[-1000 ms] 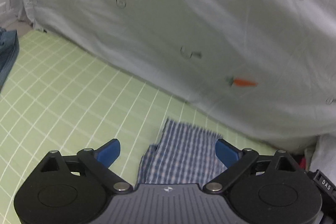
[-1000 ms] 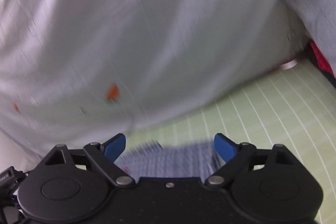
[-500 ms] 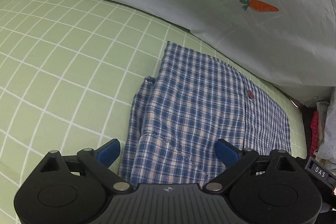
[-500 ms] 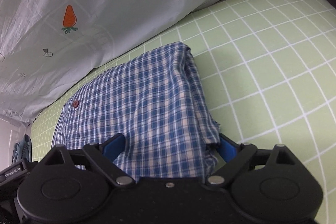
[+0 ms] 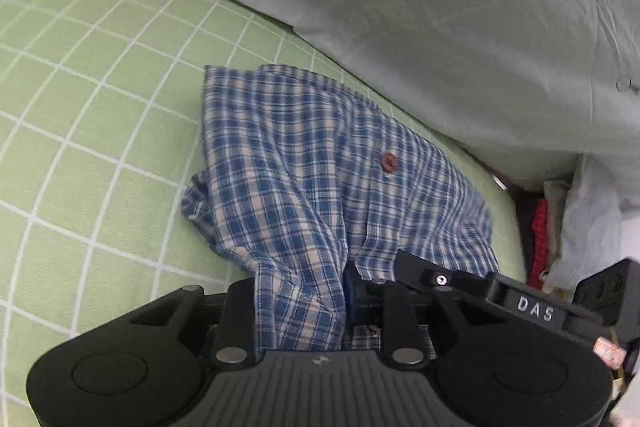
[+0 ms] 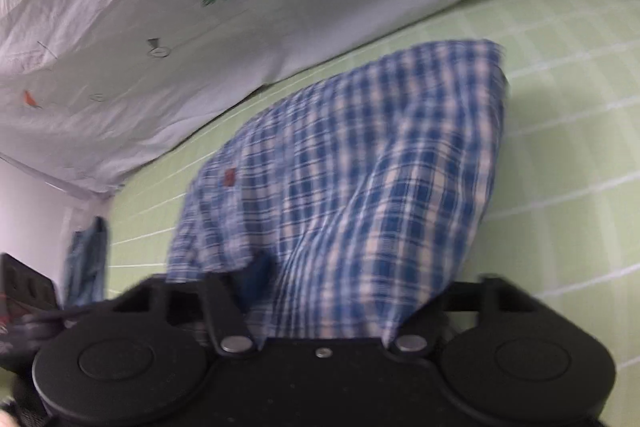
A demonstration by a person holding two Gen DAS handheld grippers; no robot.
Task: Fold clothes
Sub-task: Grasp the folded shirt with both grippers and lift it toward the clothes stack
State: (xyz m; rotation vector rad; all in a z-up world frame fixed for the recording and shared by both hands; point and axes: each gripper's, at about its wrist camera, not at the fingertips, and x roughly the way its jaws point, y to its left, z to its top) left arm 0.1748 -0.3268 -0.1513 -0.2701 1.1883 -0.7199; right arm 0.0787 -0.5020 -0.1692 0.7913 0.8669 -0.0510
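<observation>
Both wrist views, at the grasp. The shirt (image 5: 320,167), blue plaid and already part-folded, lies on the green checked sheet (image 5: 80,107), with the pale carrot-print duvet (image 5: 460,27) just behind it from 11 to 2 o'clock.

My left gripper (image 5: 300,303) has just been closing; a bunched fold of the shirt's near edge stands between its jaws, and I read it as clenched on that cloth. Only the blue finger (image 5: 352,291) on the 3 o'clock side shows; its partner is hidden under the fabric.

My right gripper (image 6: 332,291) has likewise just been closing around the shirt's near edge at the other corner. One blue finger (image 6: 256,275) shows at 9 o'clock; the other is buried. The view is blurred, so I cannot tell whether the pads already press the cloth.

The red button (image 5: 388,161) lies up the middle and marks the centre line.

To do this step well, I judge that both grips should take every layer at the near edge, sit evenly either side of the button line, and rise together. A lopsided pinch would probably drag the lower layers and skew the fold. The far edge at 12 o'clock should stay flat as the hinge.
</observation>
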